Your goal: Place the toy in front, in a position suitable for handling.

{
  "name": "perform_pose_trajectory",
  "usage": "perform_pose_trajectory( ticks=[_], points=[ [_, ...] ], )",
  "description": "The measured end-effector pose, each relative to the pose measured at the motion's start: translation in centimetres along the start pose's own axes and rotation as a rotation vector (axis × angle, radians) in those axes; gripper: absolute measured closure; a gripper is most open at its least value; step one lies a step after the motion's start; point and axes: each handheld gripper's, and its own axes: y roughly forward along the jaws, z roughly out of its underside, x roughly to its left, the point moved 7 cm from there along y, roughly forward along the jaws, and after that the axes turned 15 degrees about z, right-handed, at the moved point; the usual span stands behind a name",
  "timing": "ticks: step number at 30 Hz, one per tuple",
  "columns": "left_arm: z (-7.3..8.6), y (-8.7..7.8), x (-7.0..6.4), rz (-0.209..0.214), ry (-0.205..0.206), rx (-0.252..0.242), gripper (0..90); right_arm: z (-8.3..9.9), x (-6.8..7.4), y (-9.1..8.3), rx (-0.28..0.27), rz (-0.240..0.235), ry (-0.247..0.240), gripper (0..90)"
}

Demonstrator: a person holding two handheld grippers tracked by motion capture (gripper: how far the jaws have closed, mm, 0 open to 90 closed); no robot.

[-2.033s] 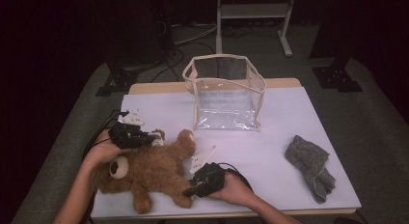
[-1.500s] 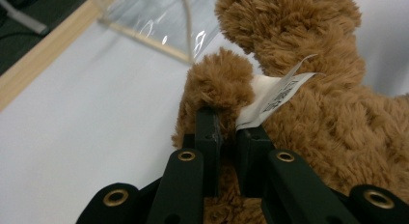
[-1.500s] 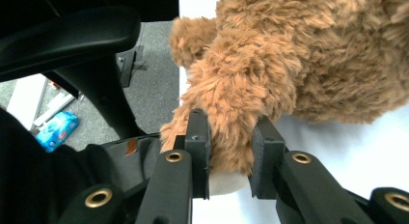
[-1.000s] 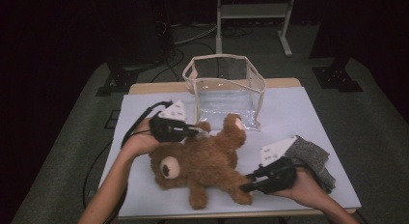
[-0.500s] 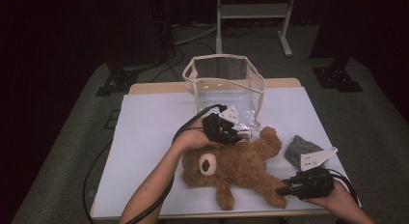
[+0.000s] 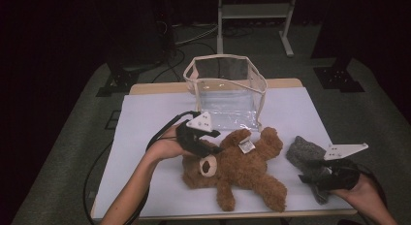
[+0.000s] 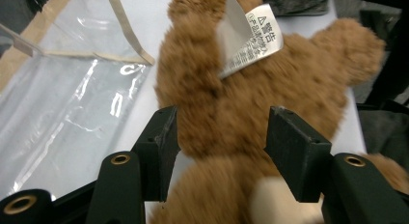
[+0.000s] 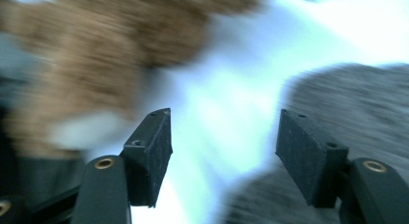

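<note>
**Teddy bear held at the arm near the front edge; right gripper apart over the grey cloth**

Nearest the front edge of the table (image 6: 145, 113), the right gripper (image 6: 310, 179) is seen low at the right corner, above the grey cloth (image 6: 303, 152). Its jaws are spread wide with nothing between them; in the blurred right gripper view the white tabletop is seen through the gap, with the cloth (image 8: 347, 93) to one side and brown fur to the other.

The teddy bear (image 6: 240, 169) is laid on its back in the front middle of the table, its legs close to the front edge and its head turned toward the left gripper (image 6: 213, 148). A white label (image 6: 246, 145) is stuck up from its upper side. In the left gripper view the jaws are set partly closed on either side of a limb of the bear (image 7: 226, 118), with fur pressed against both pads; the label (image 7: 248, 38) is seen just beyond.

A broad strip of bare white surface is left at the table's left side, and a narrower one between the bear and the cloth.

Farther back, the clear bag (image 6: 225, 91) with its cream trim is stood upright and open-topped at the rear middle, just beyond the bear's raised arm. Bare table is left on both sides of it up to the rear edge.
</note>
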Motion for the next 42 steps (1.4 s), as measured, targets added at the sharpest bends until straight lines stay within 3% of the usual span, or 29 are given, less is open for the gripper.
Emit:
perform_pose_trajectory(
  ticks=[3,7,10,14,16,23,28,32,37,42],
  points=[
    [1.6,-0.5,-0.8,-0.004,-0.002,0.002,40.2,0.3,-1.7,1.1,0.014,0.051,0.013,36.3],
    [3.3,-1.3,-1.7,-0.019,-0.024,-0.029,36.1,0.0,-3.0,1.6,-0.002,0.083,0.028,37.1],
    [4.1,-1.8,-2.1,-0.037,-0.024,-0.031,33.6,-0.1,-3.7,2.2,0.015,0.096,0.031,37.1],
    [4.8,-2.3,-2.9,-0.030,-0.021,-0.036,31.3,0.5,-4.4,3.5,0.075,0.109,0.013,38.2],
    [5.2,-2.3,-3.2,-0.025,-0.008,-0.035,30.3,0.7,-4.6,3.9,0.079,0.103,0.032,39.4],
    [6.8,-0.3,-2.9,-0.047,0.008,-0.001,16.9,1.5,-4.5,5.0,0.098,0.103,0.017,49.4],
    [7.5,1.3,-2.1,-0.130,0.033,0.031,9.4,1.4,-4.6,5.0,0.101,0.088,0.014,69.3],
    [7.7,2.1,-1.6,-0.171,0.013,0.025,8.8,1.0,-4.5,4.6,0.095,0.047,0.032,74.4],
    [7.5,1.8,-1.4,-0.175,-0.013,0.016,23.2,-1.6,-2.7,2.1,-0.027,-0.046,0.029,74.7],
    [7.3,1.9,-1.7,-0.172,-0.006,0.041,26.3,-5.9,-0.2,-1.3,-0.156,-0.106,-0.041,74.5]
  ],
)
